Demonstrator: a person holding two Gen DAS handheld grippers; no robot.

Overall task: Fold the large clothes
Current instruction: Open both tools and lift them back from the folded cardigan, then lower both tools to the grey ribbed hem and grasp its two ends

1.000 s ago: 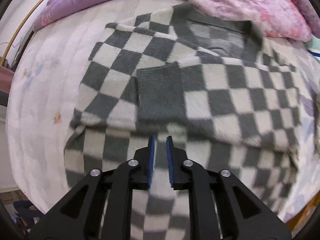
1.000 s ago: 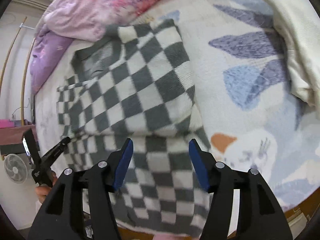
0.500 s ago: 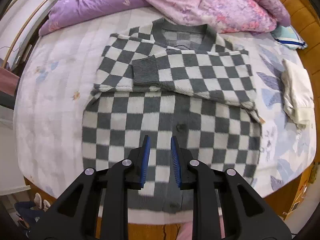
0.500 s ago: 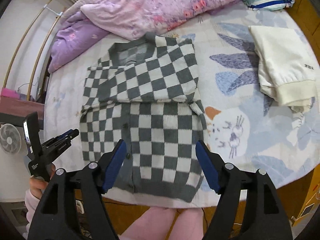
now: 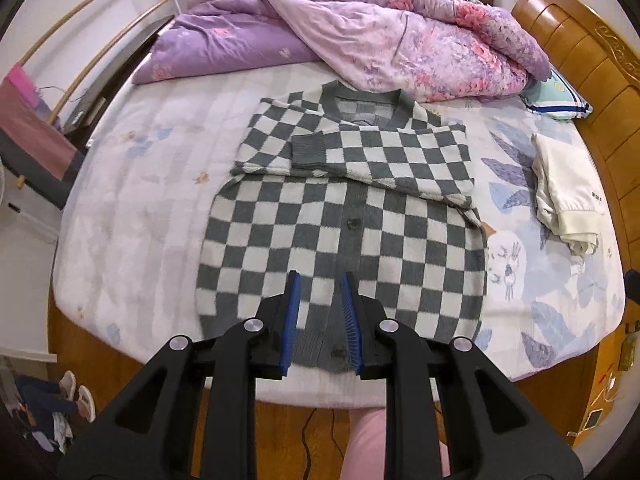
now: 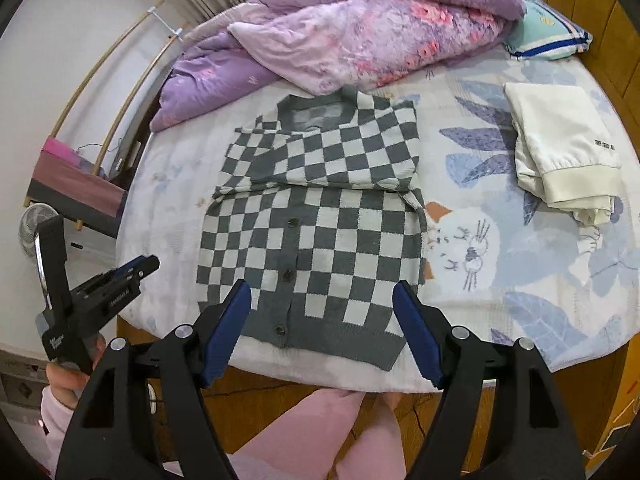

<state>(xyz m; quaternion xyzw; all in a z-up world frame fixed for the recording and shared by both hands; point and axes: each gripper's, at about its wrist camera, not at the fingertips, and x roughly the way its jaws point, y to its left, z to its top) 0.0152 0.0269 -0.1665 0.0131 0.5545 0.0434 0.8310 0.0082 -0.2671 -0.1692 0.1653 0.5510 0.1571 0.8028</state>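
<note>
A grey-and-white checked cardigan [image 5: 344, 216] lies flat and buttoned on the bed, hem toward me, both sleeves folded across its chest with a grey cuff [image 5: 308, 152] on top. My left gripper [image 5: 321, 276] hovers high above the hem, its blue pads a narrow gap apart with nothing between them. In the right wrist view the cardigan [image 6: 320, 220] fills the middle. My right gripper [image 6: 322, 286] stands wide open above its hem, holding nothing. The left gripper [image 6: 148, 262] shows there at the left, off the bed's edge, held by a hand in a pink sleeve.
A purple and pink quilt [image 5: 400, 40] is heaped at the far side of the bed. A folded white garment [image 5: 560, 188] and a striped pillow [image 5: 560, 98] lie right of the cardigan. A wooden headboard [image 5: 580, 40] is at the right. Legs in pink [image 6: 320, 420] stand at the near edge.
Both grippers have risen and drawn back from the cardigan, so the whole bed shows. The right jaws have spread wider. The cardigan lies as it did.
</note>
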